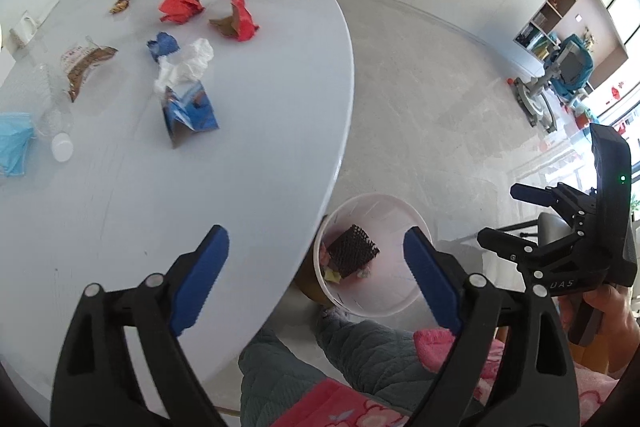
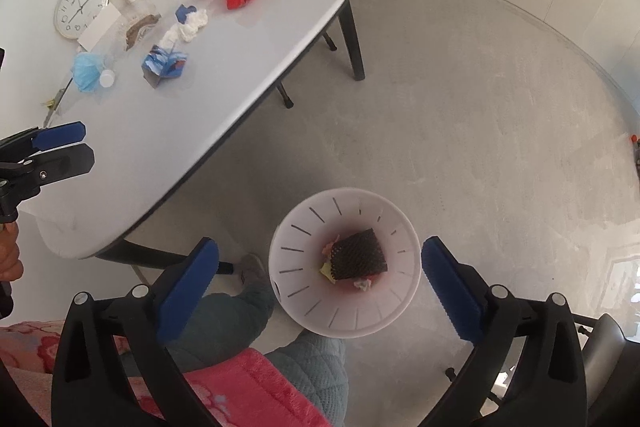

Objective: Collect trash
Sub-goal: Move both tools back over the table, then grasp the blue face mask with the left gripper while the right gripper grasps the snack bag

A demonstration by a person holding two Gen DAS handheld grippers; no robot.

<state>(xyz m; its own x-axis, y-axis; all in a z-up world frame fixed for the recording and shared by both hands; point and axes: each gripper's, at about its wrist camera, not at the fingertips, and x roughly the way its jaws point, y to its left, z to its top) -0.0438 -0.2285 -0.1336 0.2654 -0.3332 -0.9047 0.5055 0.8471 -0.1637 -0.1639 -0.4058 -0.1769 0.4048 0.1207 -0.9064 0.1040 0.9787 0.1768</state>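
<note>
Trash is lying scattered over the white table [image 1: 248,155] in the left wrist view: we are seeing a red wrapper [image 1: 182,2], a red and brown wrapper [image 1: 236,21], a white tissue [image 1: 188,65] touching a small blue scrap [image 1: 162,45], a blue carton [image 1: 190,113], a clear bottle [image 1: 52,107] with a white cap, and a blue face mask [image 1: 14,143] at the left edge. We are holding the left gripper [image 1: 316,267] with its jaws spread wide and nothing between them, one finger over the table edge and the other over the white bin [image 1: 400,303] standing on the floor just beside the table. A dark mesh piece [image 1: 352,251] is lying inside the bin. At the right, the right gripper [image 1: 500,215] is showing, held in a hand [image 1: 612,311], also spread. In the right wrist view we are looking nearly straight down into the bin [image 2: 304,291], with the mesh piece [image 2: 358,255] resting on other scraps at the bottom. The right gripper [image 2: 320,265] is hanging above the bin, jaws wide apart and empty. The carton [image 2: 164,65], tissue [image 2: 192,25] and mask [image 2: 86,71] are lying on the table [image 2: 224,99], near a wall clock [image 2: 80,7].
</note>
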